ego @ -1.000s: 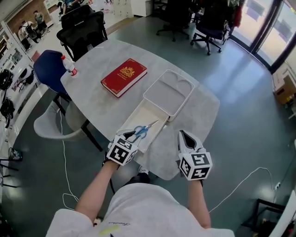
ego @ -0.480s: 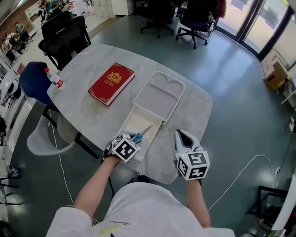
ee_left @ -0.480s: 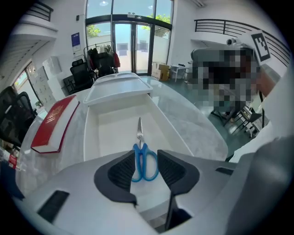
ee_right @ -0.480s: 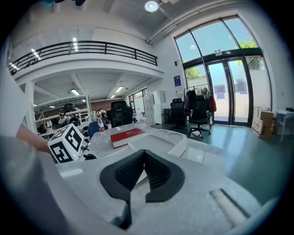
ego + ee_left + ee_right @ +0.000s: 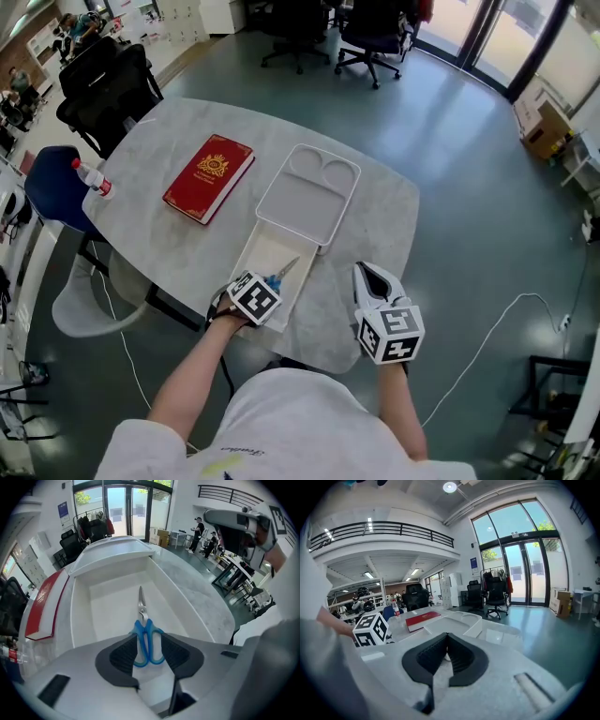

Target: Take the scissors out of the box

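Mottled grey worktop (image 5: 178, 239) carries a red hardback book (image 5: 208, 177), then a shallow white plastic box (image 5: 255, 255) holding steel scissors (image 5: 142, 603) with blue loop handles. The left gripper (image 5: 150, 651) fingers, with ribbed black pads, have just been opening and straddle those handles without clamping them. The right gripper (image 5: 447, 639) fingers are closed and empty.

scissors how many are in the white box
1. The blue-handled scissors lie on the floor of the white box, handles between the jaws of the left tool; these have just been opening and don't grip them. No other pair shows.
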A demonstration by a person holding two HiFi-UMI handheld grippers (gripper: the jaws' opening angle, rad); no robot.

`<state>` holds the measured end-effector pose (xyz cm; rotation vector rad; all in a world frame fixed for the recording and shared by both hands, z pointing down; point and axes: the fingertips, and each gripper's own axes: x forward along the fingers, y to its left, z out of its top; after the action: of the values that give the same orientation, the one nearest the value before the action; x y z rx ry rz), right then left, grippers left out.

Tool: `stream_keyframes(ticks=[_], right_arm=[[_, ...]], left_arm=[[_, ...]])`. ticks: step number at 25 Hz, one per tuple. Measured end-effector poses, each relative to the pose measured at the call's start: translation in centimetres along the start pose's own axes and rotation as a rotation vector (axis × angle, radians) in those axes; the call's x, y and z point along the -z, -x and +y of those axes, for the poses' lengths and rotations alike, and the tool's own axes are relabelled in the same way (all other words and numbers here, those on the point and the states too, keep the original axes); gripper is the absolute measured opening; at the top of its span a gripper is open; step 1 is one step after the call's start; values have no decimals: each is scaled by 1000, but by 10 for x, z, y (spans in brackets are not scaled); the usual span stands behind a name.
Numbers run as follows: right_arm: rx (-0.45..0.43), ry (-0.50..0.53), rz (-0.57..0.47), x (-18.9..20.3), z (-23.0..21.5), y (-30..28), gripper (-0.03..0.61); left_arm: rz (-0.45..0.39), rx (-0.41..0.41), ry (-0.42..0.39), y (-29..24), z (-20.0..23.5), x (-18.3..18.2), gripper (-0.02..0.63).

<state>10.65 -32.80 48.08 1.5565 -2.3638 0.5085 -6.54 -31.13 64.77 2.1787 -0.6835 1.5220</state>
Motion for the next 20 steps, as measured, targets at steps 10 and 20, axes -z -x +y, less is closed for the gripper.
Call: stream_keyframes(ticks=[10,20], right_arm=[[22,-11,2,1,-6,0,6],[24,-5,6,-3,-2,-6,6]], left_arm=[[60,15,6,-11,5,3,137],[52,28,53,-10,10,1,124]])
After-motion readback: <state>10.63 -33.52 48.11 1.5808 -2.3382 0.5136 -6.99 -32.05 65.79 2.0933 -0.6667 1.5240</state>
